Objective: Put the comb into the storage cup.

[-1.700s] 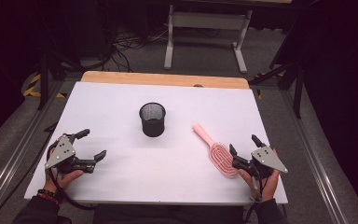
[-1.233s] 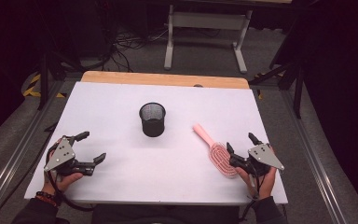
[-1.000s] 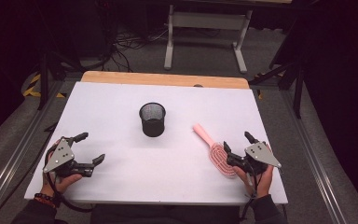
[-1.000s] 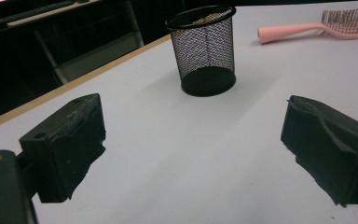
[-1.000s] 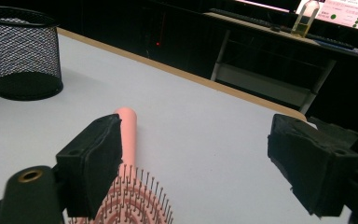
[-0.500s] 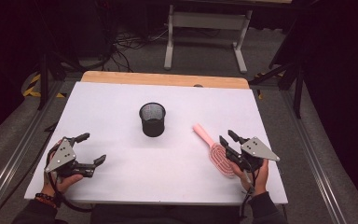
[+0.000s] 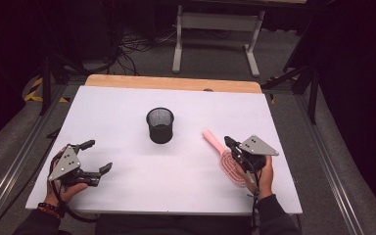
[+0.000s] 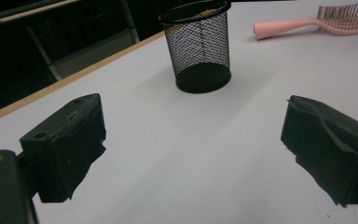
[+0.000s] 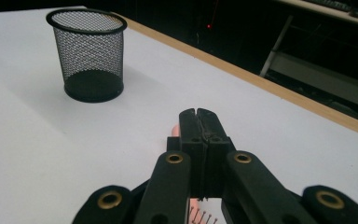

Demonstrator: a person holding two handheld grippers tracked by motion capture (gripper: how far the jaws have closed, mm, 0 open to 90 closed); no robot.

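A pink hairbrush (image 7: 214, 141) lies on the white table (image 7: 117, 103) at the right, its handle toward a black mesh cup (image 7: 160, 126) standing upright at the centre. My right gripper (image 7: 228, 142) hovers over the brush's neck. Its jaws have just been closing and now meet flat in the right gripper view (image 9: 196, 113), with nothing seen between them. The brush's pink handle (image 9: 172, 131) peeks out from under them. My left gripper (image 7: 99, 155) rests at the front left, open and empty (image 8: 191, 140), facing the cup (image 8: 200, 46) and the brush (image 8: 307, 23).
A wooden strip (image 7: 176, 83) runs along the table's far edge. Beyond it stand a white desk frame (image 7: 215, 29) and cables on a dark floor. Metal rails (image 7: 323, 161) flank the table on both sides.
My right gripper slid left and forward over the brush's neck, and its jaws went from wide open to closed. The left gripper stayed put.
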